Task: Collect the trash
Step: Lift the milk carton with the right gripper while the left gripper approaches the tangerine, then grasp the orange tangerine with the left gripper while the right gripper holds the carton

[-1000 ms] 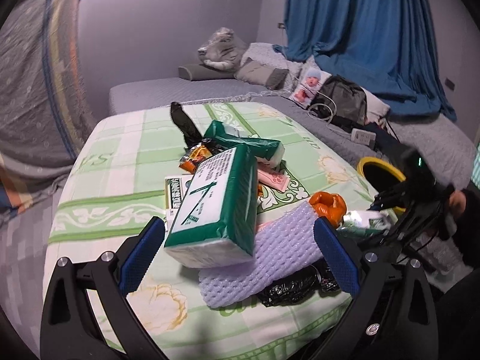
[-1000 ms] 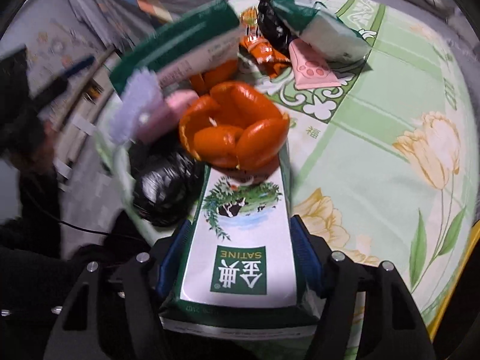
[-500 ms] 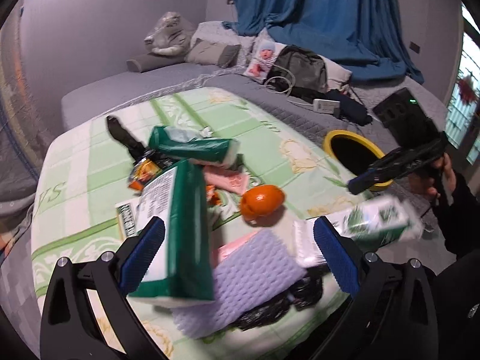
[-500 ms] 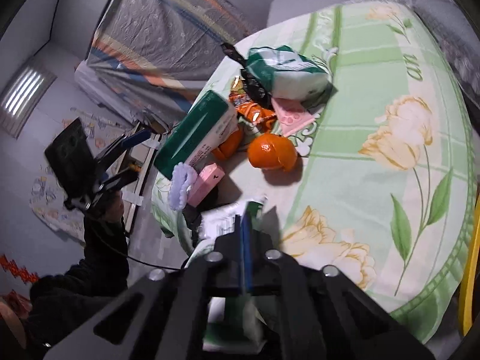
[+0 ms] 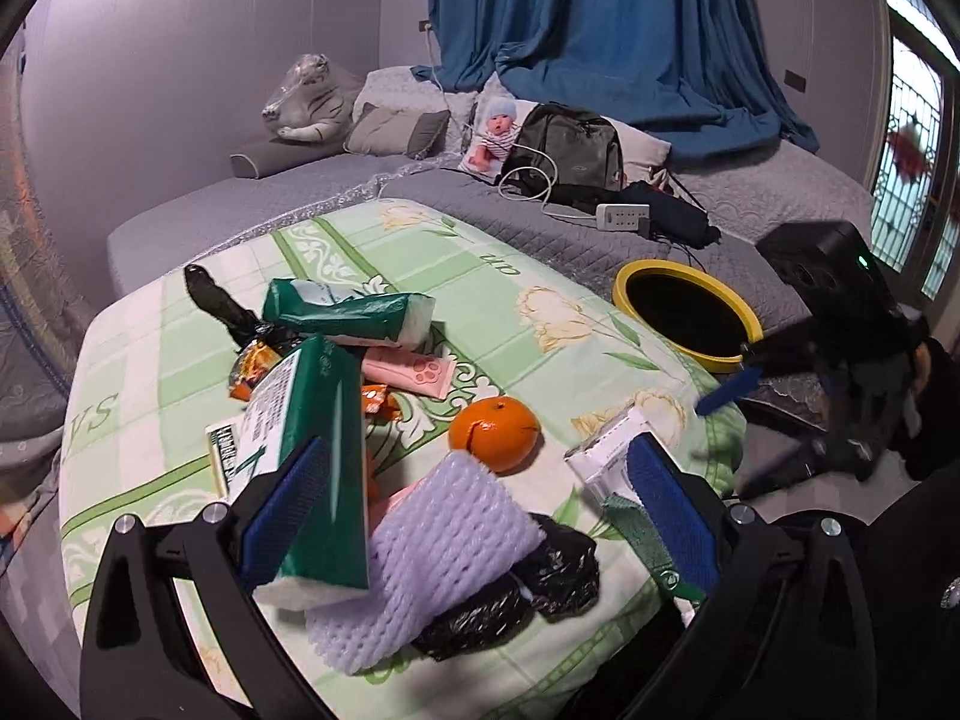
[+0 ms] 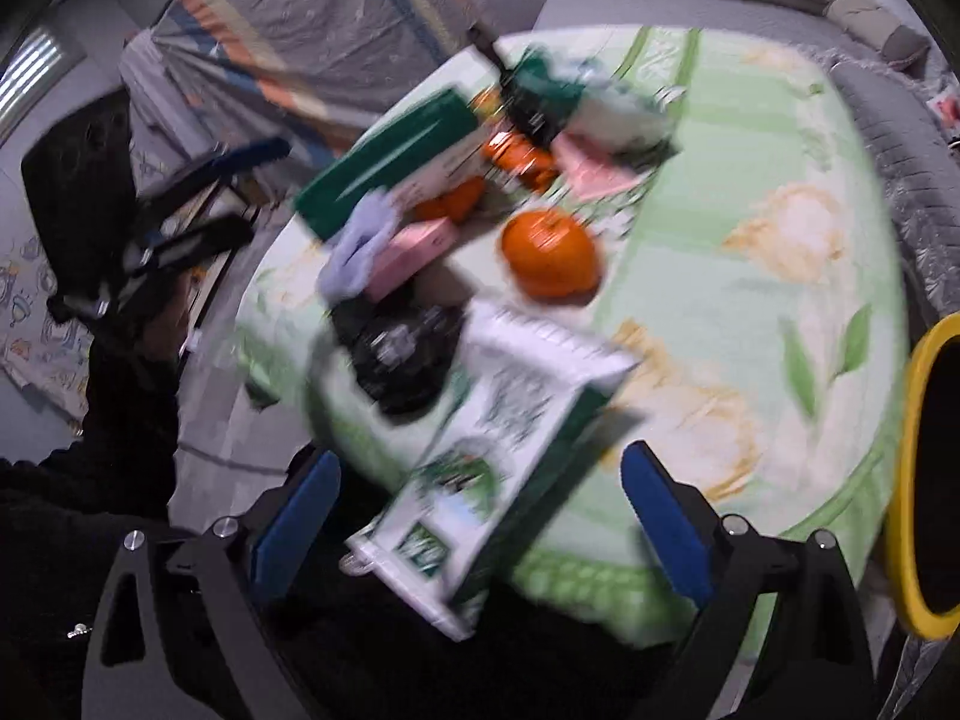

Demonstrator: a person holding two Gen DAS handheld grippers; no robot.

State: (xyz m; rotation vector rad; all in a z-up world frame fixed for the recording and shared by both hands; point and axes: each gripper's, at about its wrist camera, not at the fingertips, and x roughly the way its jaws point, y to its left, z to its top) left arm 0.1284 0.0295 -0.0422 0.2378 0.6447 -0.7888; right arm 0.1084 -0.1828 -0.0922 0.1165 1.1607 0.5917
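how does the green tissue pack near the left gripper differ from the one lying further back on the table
The near tissue pack stands tilted up on its edge against the pile; the far tissue pack lies flat on other trash. The near one looks full and squared, with a printed white label; the far one looks crumpled, its end open with white tissue showing. Both are dark green wrappers.

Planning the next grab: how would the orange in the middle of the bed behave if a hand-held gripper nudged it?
The orange looks round and sits free on the soft quilt, so it would probably roll. Its skin looks smooth, so pads may slip.
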